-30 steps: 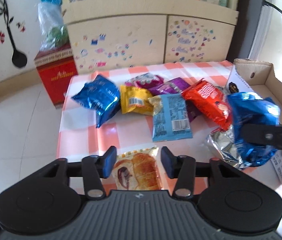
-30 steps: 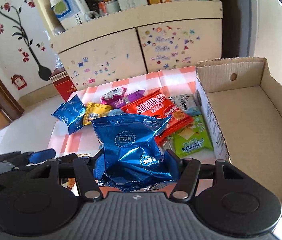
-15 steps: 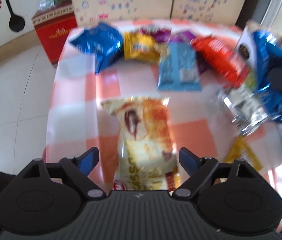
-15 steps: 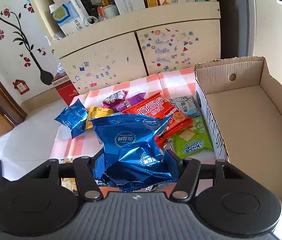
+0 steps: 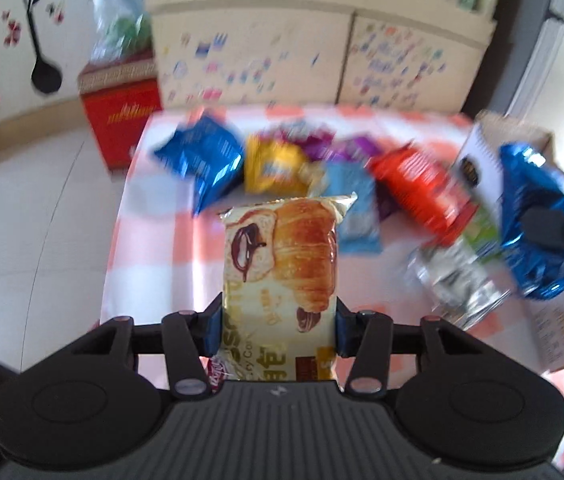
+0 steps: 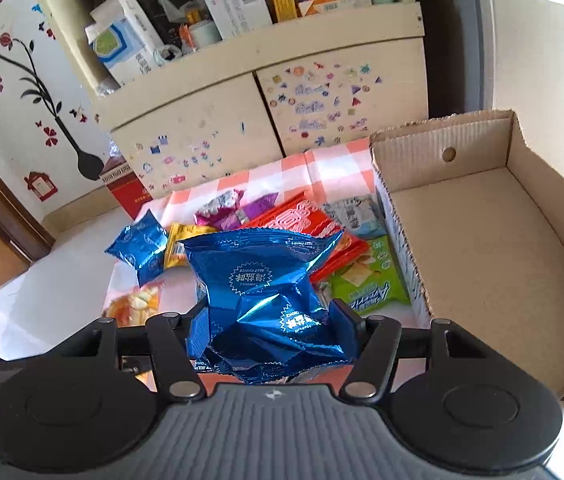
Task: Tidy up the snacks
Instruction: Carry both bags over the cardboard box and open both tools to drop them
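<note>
the left gripper (image 5: 278, 330) is closing its jaws on the croissant packet (image 5: 282, 276), pads already touching both long edges; the packet's long axis runs straight away from the gripper, its far end sticking out over the checked table (image 5: 162, 264). the right gripper (image 6: 272, 334) pinches a crumpled blue foil bag (image 6: 262, 292) in a fairly narrow grip. the open cardboard box (image 6: 481, 240) lies to the right, just beside the right gripper and further from the left one, so the blue bag likely goes in first
</note>
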Motion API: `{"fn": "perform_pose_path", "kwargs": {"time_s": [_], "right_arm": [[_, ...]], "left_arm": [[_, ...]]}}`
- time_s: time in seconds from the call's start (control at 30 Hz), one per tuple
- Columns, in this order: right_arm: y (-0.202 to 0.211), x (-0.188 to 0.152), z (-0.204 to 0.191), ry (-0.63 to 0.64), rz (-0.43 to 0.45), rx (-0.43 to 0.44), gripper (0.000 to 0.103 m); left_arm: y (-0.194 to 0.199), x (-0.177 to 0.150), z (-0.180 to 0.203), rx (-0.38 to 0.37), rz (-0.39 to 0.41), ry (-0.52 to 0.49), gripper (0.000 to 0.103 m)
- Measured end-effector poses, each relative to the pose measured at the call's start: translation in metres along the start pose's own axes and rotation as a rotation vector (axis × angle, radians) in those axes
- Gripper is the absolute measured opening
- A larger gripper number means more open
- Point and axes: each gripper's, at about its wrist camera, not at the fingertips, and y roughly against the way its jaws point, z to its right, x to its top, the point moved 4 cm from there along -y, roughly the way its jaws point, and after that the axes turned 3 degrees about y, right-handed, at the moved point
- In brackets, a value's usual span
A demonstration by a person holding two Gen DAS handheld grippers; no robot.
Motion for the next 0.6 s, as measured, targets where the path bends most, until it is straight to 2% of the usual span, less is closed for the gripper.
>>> {"fn": "perform_pose_path", "kwargs": {"time_s": [0.13,0.3,0.6], "right_arm": [[0.018,0.010,0.013,-0.018,0.050,-0.012,0.067],[0.046,0.023,0.037,-0.027,0.128,-0.082,0.067],[0.067,0.028,0.087,-0.162,0.182,-0.188,0.067]], "left_arm": [[0.024,0.026,0.025,-0.049,0.085,-0.039,0.049],[0.047,0.050,0.068,-0.117,0.161,-0.105,0.049],[0.049,0.066,0.150,-0.233,0.175,-0.190,0.049]]}}
